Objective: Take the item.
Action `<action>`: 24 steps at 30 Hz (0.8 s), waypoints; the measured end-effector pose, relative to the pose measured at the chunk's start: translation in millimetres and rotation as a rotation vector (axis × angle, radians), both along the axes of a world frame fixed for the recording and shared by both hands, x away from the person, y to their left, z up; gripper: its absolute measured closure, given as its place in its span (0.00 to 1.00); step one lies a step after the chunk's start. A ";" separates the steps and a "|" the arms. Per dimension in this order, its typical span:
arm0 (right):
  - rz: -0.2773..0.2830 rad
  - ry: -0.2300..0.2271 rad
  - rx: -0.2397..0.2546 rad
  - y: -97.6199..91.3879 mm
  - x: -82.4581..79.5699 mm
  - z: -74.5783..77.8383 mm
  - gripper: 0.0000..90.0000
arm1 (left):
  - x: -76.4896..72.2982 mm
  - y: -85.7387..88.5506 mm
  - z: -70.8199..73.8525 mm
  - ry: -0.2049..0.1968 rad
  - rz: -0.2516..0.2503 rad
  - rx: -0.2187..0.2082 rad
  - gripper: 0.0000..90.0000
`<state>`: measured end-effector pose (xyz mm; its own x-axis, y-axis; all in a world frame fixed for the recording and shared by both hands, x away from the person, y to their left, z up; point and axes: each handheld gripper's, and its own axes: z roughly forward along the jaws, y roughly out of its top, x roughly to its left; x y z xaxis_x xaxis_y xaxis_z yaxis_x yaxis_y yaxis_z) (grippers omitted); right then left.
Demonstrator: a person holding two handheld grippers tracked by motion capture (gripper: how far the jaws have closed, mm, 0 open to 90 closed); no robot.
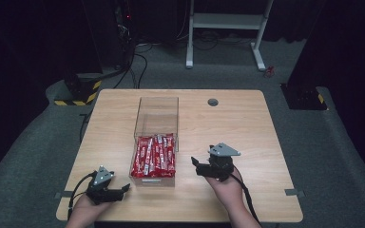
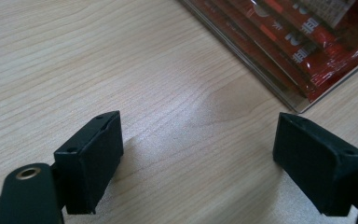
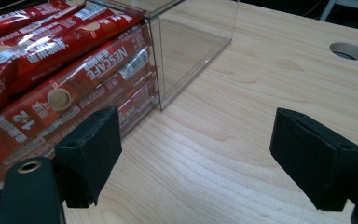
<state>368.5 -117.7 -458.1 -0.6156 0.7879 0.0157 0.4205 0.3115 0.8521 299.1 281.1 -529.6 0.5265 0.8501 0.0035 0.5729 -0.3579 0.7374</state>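
A clear plastic box [image 1: 156,114] stands on the wooden table [image 1: 247,123], its near half packed with red coffee stick packets [image 1: 154,155]. My left gripper [image 1: 124,189] rests near the front edge, left of the box, open with bare wood between its jaws. In the left gripper view the box corner [image 2: 303,105] and the packets [image 2: 307,42] lie ahead at upper right. My right gripper [image 1: 195,164] is held right of the box, open and empty. The right gripper view shows the packets [image 3: 60,60] behind the box's clear wall [image 3: 191,37] on the left.
A round cable hole [image 1: 213,101] sits at the table's far middle, seen also as a hole [image 3: 347,50] in the right gripper view. Beyond the table are a white desk frame [image 1: 228,28], cables and dark stands on grey carpet.
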 end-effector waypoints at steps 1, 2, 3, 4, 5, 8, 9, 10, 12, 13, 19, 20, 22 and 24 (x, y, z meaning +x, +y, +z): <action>0.006 -0.006 0.003 1.6 0.0 1.7 0.19 | 0.0 -0.1 0.0 0.000 0.001 0.000 0.18; 0.012 -0.012 0.002 2.3 0.1 2.4 0.19 | -0.1 -0.2 -0.1 0.000 0.002 -0.001 0.18; 0.010 -0.004 0.008 3.8 -0.6 3.3 0.19 | 0.0 -0.1 0.0 -0.001 0.001 0.000 0.18; 0.018 -0.013 0.008 4.6 -0.2 3.8 0.19 | -0.1 -0.2 -0.1 0.000 0.002 -0.001 0.18; 0.021 -0.013 0.006 5.5 -0.5 4.6 0.19 | -0.1 -0.2 -0.1 0.000 0.002 -0.001 0.18; 0.029 -0.014 0.014 8.8 -1.1 7.0 0.19 | -0.1 -0.1 -0.1 -0.001 0.001 0.000 0.18; 0.035 -0.018 0.013 9.5 -1.1 7.9 0.19 | 0.0 0.0 0.0 0.000 0.000 0.001 0.18; 0.036 -0.017 0.018 10.7 -1.7 9.0 0.19 | 0.0 0.0 0.0 0.000 0.000 0.001 0.18; 0.045 -0.024 0.023 12.5 -2.0 10.5 0.19 | -0.1 -0.3 -0.2 -0.002 0.003 -0.002 0.18; 0.044 -0.024 0.023 13.4 -2.2 11.3 0.19 | -0.1 -0.4 -0.2 -0.001 0.004 -0.004 0.18; 0.060 -0.035 0.033 20.1 -3.5 13.5 0.19 | -0.1 -0.4 -0.3 -0.002 0.004 -0.004 0.18; 0.063 -0.035 0.032 21.7 -3.8 13.8 0.19 | -0.1 -0.4 -0.2 0.000 0.004 -0.004 0.18; 0.070 -0.036 0.036 24.5 -4.4 14.8 0.19 | -0.1 -0.4 -0.2 -0.001 0.004 -0.004 0.18; 0.076 -0.038 0.037 26.8 -4.6 16.2 0.19 | -0.1 -0.4 -0.2 -0.001 0.004 -0.004 0.18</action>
